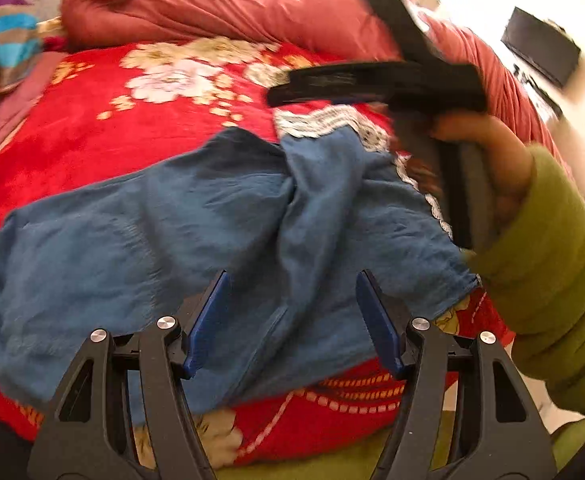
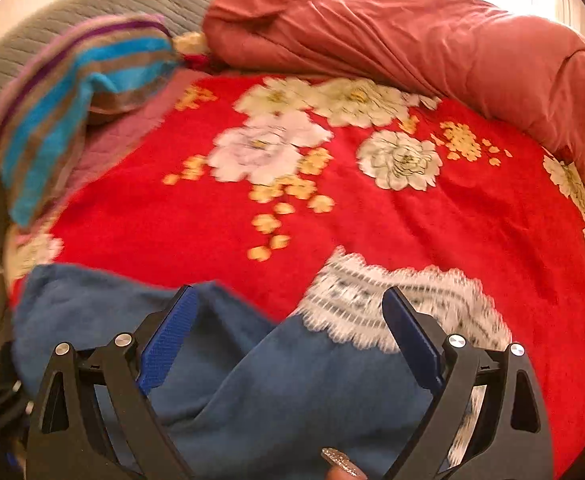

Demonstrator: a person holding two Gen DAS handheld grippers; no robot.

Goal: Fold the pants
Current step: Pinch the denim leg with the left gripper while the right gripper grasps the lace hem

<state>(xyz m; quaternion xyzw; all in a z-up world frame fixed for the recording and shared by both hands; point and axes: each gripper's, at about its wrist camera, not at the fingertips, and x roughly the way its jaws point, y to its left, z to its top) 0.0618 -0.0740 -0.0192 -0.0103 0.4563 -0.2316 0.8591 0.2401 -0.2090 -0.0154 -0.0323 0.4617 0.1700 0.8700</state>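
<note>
Blue pants [image 1: 220, 216] lie on red blanket [image 2: 432, 216], seemingly ungripped.

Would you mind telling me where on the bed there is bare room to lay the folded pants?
The widest free patch is the red flowered blanket beyond the blue pants, bordered by the rolled pink quilt at the far side and the striped towel to the left. The near edge is crowded: the pants and their lace hem cover it.
</note>
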